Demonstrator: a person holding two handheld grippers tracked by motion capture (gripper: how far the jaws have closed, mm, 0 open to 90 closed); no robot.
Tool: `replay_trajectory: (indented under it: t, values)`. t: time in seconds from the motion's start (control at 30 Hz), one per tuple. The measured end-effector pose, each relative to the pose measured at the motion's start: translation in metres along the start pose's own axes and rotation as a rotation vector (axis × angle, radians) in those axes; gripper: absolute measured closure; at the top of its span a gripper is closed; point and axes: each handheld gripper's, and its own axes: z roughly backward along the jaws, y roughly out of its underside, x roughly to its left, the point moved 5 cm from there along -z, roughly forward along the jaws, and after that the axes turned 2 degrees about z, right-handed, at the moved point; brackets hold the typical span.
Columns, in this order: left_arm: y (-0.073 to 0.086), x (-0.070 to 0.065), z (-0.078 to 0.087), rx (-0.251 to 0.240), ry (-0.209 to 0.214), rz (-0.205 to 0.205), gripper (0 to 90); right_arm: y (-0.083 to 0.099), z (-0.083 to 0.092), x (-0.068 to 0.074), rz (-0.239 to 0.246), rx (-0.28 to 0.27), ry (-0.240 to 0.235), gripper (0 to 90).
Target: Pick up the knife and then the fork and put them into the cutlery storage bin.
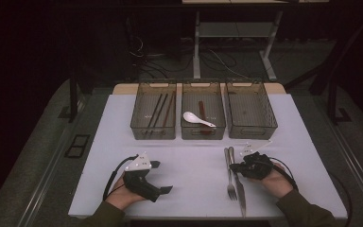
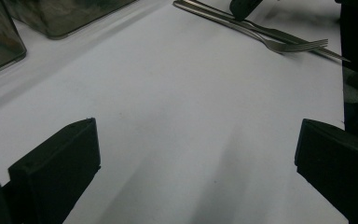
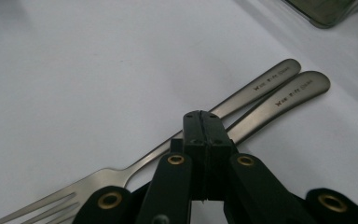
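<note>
A steel fork [image 1: 230, 182] and a steel knife [image 1: 240, 194] lie side by side on the white table [image 1: 189, 165], handles pointing away from me. My right gripper [image 1: 233, 166] is shut, jaws pressed together, tips just over the two handles. In the right gripper view the shut tip [image 3: 200, 119] sits above the fork handle [image 3: 261, 86] and beside the knife handle [image 3: 298, 91]; nothing shows between the jaws. My left gripper [image 1: 162, 177] rests open near the front left, jaws wide apart over bare table [image 2: 191, 154].
Three clear bins stand in a row at the back: the left bin [image 1: 153, 130] holds dark chopsticks, the middle bin [image 1: 203, 132] a white spoon [image 1: 197, 118] and a brown utensil, the right bin [image 1: 251, 127] looks nearly bare. The table's front edge runs close to my hands.
</note>
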Motion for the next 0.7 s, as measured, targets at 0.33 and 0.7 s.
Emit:
replay_trajectory:
  t: [0.33,0.7]
  values:
    - [0.0,0.0,-0.001,0.002,0.001,-0.001,0.0,-0.003,-0.008,0.0,0.0,-0.004,0.02,89.7]
    - [0.0,0.001,-0.002,0.007,0.004,-0.004,0.0,-0.016,-0.021,-0.014,-0.027,-0.013,0.047,89.7]
